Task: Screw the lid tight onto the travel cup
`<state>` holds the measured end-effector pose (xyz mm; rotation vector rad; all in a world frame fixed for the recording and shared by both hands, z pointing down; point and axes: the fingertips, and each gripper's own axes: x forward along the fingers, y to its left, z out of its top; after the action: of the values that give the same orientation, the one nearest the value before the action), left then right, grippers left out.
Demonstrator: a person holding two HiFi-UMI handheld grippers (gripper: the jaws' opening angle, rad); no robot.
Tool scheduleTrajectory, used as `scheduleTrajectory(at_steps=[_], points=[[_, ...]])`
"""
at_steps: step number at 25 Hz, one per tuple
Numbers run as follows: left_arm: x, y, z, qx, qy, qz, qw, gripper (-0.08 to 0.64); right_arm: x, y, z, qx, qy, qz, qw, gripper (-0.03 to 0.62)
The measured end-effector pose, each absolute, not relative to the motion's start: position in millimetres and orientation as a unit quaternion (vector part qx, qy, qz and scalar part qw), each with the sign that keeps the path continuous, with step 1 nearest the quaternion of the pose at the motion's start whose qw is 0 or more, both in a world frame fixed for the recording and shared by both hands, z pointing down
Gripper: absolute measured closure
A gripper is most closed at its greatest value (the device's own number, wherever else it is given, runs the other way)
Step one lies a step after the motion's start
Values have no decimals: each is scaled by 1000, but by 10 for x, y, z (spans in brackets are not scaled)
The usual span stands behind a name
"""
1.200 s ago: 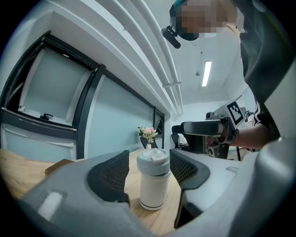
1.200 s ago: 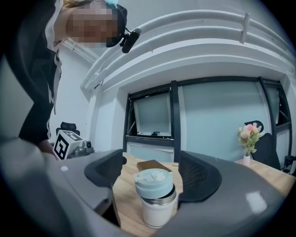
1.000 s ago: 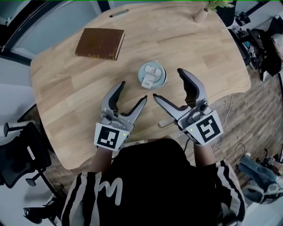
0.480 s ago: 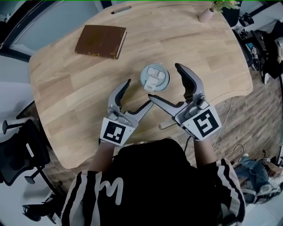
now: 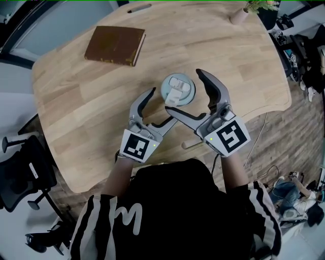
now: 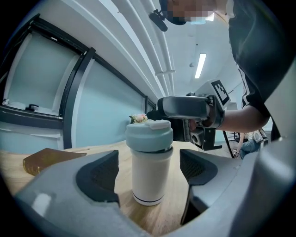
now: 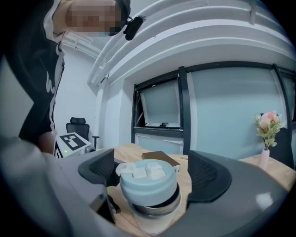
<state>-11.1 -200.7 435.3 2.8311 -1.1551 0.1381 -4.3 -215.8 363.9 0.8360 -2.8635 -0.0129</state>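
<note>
The travel cup [image 5: 178,90] stands upright on the wooden table [image 5: 76,101], a white body [image 6: 149,173] under a pale blue lid [image 7: 148,183]. A metal ring shows just below the lid. My left gripper [image 5: 162,105] is low at the cup's near side; its jaws have just been opening. The cup body stands between its pads [image 6: 99,173], untouched. My right gripper [image 5: 183,90] is higher, at lid level, and its jaws have also been opening. The lid sits between its pads [image 7: 210,176] with gaps on both sides. In the left gripper view the right gripper [image 6: 185,107] hangs behind the lid.
A brown book [image 5: 115,45] lies at the table's far left. A small vase with a flower [image 5: 238,15] stands at the far right corner, and a dark pen [image 5: 138,8] lies at the far edge. An office chair [image 5: 20,172] is left of the table.
Both grippers have moved forward and down toward the cup, and their jaws have spread wider. The cup now sits between both pairs of jaws.
</note>
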Motion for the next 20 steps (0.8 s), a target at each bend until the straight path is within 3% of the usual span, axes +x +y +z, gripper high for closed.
scheduleTrajectory(at_steps=[20], points=[[158, -2149, 4614, 934, -350, 61, 41, 146, -296, -2223, 3825, 233, -967, 5, 105, 103]])
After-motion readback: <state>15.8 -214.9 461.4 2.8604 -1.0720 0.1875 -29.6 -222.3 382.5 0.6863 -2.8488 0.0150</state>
